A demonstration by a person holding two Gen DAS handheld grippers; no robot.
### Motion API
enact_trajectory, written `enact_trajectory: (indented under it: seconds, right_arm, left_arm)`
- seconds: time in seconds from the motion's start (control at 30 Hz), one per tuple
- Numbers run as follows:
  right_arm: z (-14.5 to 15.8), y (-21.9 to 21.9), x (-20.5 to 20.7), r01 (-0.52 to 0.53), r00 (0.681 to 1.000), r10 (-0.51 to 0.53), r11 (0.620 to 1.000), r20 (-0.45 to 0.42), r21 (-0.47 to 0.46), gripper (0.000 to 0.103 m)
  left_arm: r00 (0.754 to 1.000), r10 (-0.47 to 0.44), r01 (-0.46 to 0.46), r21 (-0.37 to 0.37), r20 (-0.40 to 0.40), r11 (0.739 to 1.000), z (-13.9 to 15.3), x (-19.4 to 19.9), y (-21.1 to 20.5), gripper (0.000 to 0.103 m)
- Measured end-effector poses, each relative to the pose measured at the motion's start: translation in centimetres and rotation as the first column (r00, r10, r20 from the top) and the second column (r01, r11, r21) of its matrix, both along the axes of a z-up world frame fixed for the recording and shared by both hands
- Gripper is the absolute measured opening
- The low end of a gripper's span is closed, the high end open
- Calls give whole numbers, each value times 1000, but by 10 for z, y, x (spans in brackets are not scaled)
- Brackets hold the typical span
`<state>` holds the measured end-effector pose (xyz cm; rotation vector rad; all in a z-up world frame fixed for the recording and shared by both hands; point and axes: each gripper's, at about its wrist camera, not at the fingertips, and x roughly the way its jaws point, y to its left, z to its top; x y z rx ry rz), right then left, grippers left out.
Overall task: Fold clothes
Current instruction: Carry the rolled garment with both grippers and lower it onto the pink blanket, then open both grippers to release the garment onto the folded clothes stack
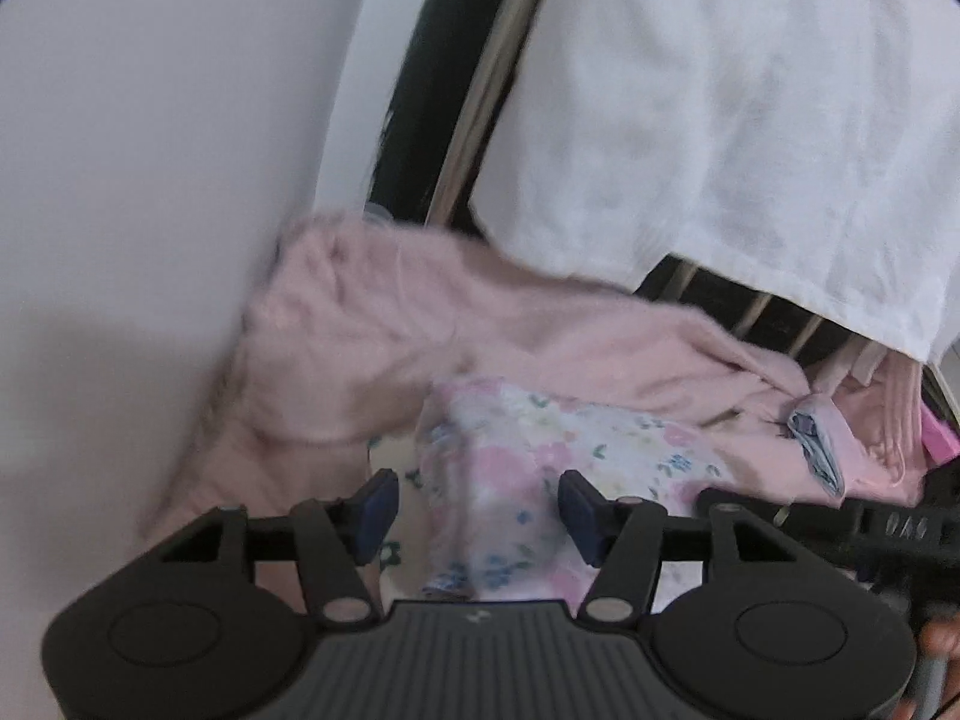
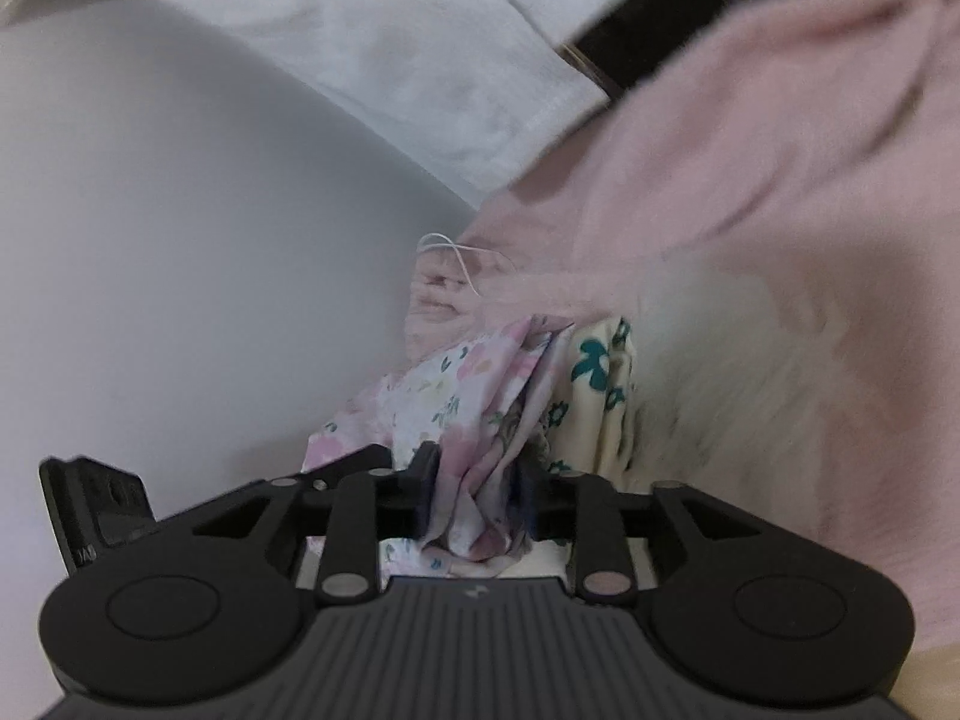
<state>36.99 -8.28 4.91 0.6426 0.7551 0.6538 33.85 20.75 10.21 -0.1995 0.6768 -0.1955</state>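
A pink and white floral garment (image 1: 516, 450) lies bunched on a pile of clothes. My left gripper (image 1: 477, 510) is open, with its blue-padded fingers on either side of a raised fold of that garment. My right gripper (image 2: 474, 498) is shut on the floral garment (image 2: 480, 420), which is bunched between its pads. A pale pink fuzzy garment (image 1: 384, 336) lies behind and around the floral one; it fills the right of the right wrist view (image 2: 780, 210). A cream cloth with teal flowers (image 2: 600, 384) lies beside the floral one.
A white towel (image 1: 750, 120) hangs over a dark slatted rack (image 1: 456, 90) behind the pile; it also shows in the right wrist view (image 2: 420, 30). A plain white surface (image 1: 150, 210) lies to the left. More pink clothes (image 1: 888, 420) sit at far right.
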Motion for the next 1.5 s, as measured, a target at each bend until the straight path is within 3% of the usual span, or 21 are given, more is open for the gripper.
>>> enact_trajectory:
  seconds: [0.1,0.17,0.2,0.23,0.27,0.3,0.4,0.5,0.57,0.77,0.87,0.97,1.07,1.17,1.23,1.27,1.33,1.4,1.43,1.47,1.5]
  right_arm:
    - [38,-6,-18,80,982,-59,990,179,-113,50]
    - [61,-5,-29,157,943,-100,974,317,-160,52]
    - [69,-1,-31,183,923,-107,967,368,-178,48]
    - [71,8,-31,187,913,-91,960,398,-209,24]
    - [73,19,-32,184,905,-67,952,420,-245,8]
    - [71,32,-32,180,901,-38,939,431,-292,8]
    - [52,73,-32,180,886,36,892,463,-414,7]
    - [30,91,-30,199,889,55,849,454,-490,5]
    - [17,97,-28,209,893,55,830,447,-518,5]
    - [9,83,-23,233,903,-13,855,430,-463,7]
    - [10,73,-24,274,903,-57,840,425,-469,7]
    - [18,62,-31,294,887,-82,859,455,-419,8]
    - [28,59,-42,270,858,-52,892,511,-362,8]
    - [28,67,-45,230,867,3,885,498,-405,8]
    - [33,64,-51,249,875,-14,870,483,-425,8]
    - [36,62,-53,263,879,-29,862,475,-434,8]
    - [60,47,-76,280,852,-35,873,522,-399,8]
    - [83,26,-105,305,827,-54,879,560,-366,16]
    - [83,16,-118,302,837,-56,877,545,-374,28]
    - [78,6,-131,294,852,-54,873,521,-390,39]
    - [74,-3,-144,285,866,-52,868,497,-406,42]
  left_arm:
    - [991,25,-39,101,131,994,26,-21,-14,58]
    - [974,57,-81,101,219,992,34,-28,-21,57]
    - [965,78,-101,81,250,992,34,-29,-24,54]
    - [959,98,-117,59,267,991,33,-28,-25,36]
    - [959,111,-127,43,261,991,30,-25,-27,17]
    - [961,122,-135,38,248,990,24,-21,-28,13]
    - [966,152,-163,37,208,986,1,-10,-30,11]
    - [980,138,-148,61,144,987,-24,-2,-29,8]
    - [986,124,-131,55,115,990,-36,-2,-25,8]
    - [987,126,-127,7,98,992,-33,-7,-13,11]
    - [986,129,-130,2,102,992,-30,-6,-12,12]
    - [985,132,-133,4,113,991,-25,-9,-12,15]
    - [983,132,-135,13,128,991,-16,-13,-13,16]
    - [978,157,-160,15,140,987,-1,-21,-14,19]
    - [969,183,-187,8,166,982,17,-35,-16,20]
    - [964,196,-200,4,179,980,25,-42,-17,27]
    - [964,198,-203,8,179,979,44,-59,-25,37]
    - [967,190,-196,22,172,980,61,-79,-37,37]
    - [969,180,-189,38,171,981,64,-93,-47,39]
    - [970,171,-182,54,171,982,68,-108,-56,50]
    - [974,157,-169,59,163,984,66,-123,-67,57]
